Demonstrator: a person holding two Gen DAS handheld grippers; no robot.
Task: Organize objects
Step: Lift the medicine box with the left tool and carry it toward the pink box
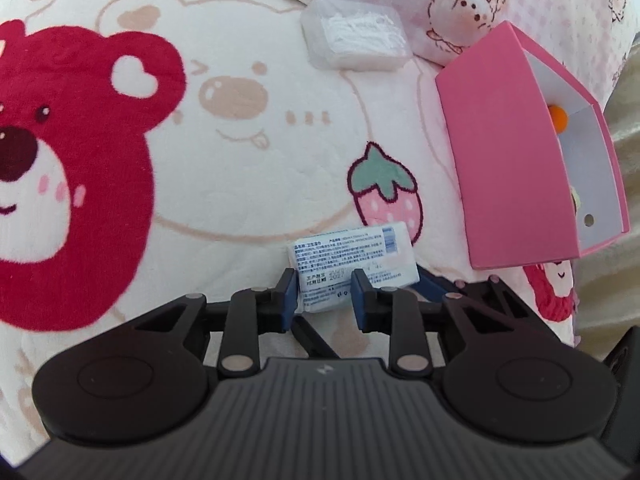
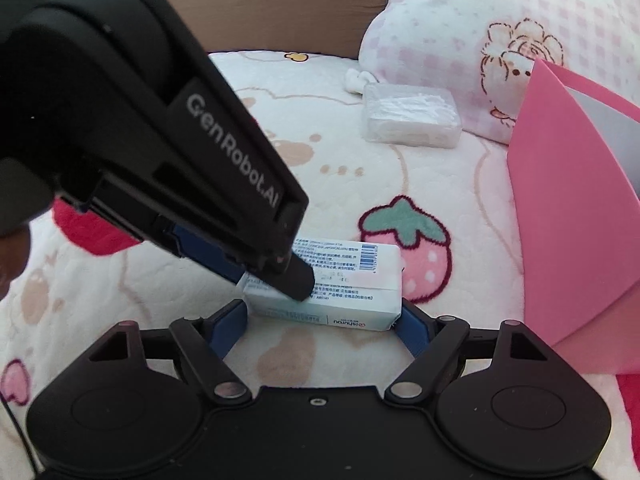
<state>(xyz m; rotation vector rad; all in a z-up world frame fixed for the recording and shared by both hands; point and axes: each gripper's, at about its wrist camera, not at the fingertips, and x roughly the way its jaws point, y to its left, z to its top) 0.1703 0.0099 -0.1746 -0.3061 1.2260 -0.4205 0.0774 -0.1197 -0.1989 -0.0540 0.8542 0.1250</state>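
A white tissue pack (image 1: 356, 258) with blue print lies on the bear blanket beside a printed strawberry. My left gripper (image 1: 324, 300) is shut on its near left part, blue pads pressing from both sides. In the right wrist view the same pack (image 2: 352, 280) sits between the pads of my right gripper (image 2: 324, 322), which touch its two short ends. The left gripper (image 2: 296, 284) comes in from the upper left, its tip on the pack's left end. One blue finger (image 1: 430, 286) of the right gripper shows behind the pack.
A pink box (image 1: 516, 168), open on the side facing right, stands to the right with an orange ball (image 1: 557, 118) inside; the right wrist view shows its wall (image 2: 568, 220). A clear plastic case (image 1: 354, 38) of white swabs lies farther back by a pink checked pillow (image 2: 480, 40).
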